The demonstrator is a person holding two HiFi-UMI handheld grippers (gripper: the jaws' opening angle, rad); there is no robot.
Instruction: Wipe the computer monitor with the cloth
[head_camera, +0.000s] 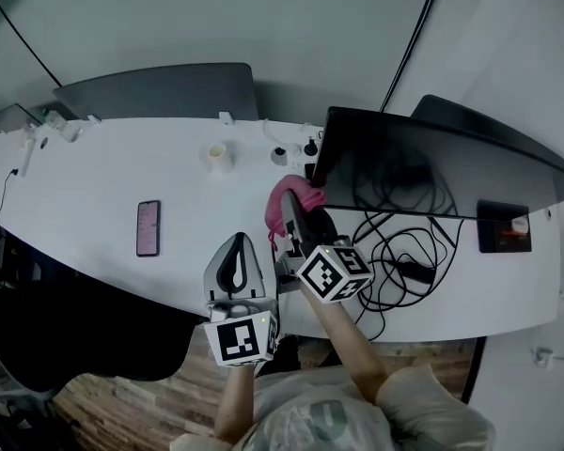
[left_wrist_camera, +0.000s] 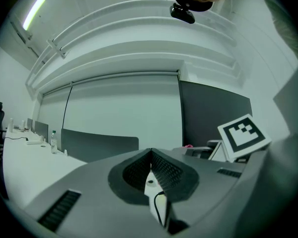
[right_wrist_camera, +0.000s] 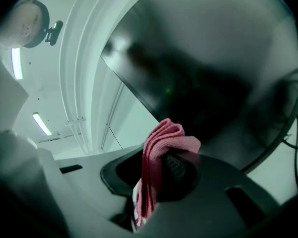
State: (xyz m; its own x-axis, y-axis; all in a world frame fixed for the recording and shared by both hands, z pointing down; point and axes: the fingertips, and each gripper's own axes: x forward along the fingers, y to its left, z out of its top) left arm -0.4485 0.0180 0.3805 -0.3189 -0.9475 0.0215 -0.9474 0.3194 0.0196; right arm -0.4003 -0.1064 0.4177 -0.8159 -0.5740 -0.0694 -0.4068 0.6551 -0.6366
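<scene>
A dark computer monitor (head_camera: 423, 163) stands on the white desk (head_camera: 94, 186), its screen reflecting cables. A pink cloth (head_camera: 288, 198) is pinched in my right gripper (head_camera: 299, 216), just below the monitor's lower left corner. In the right gripper view the folded cloth (right_wrist_camera: 158, 155) sticks up from the jaws, with the dark screen (right_wrist_camera: 213, 68) close ahead. My left gripper (head_camera: 235, 256) hangs near the desk's front edge, jaws together and empty (left_wrist_camera: 150, 163), tilted up toward the wall and ceiling.
A phone (head_camera: 148, 227) lies on the desk at left. A small cup (head_camera: 217, 155) and small items sit near the back. Tangled black cables (head_camera: 395, 261) lie under the monitor. A grey partition (head_camera: 160, 92) stands behind the desk.
</scene>
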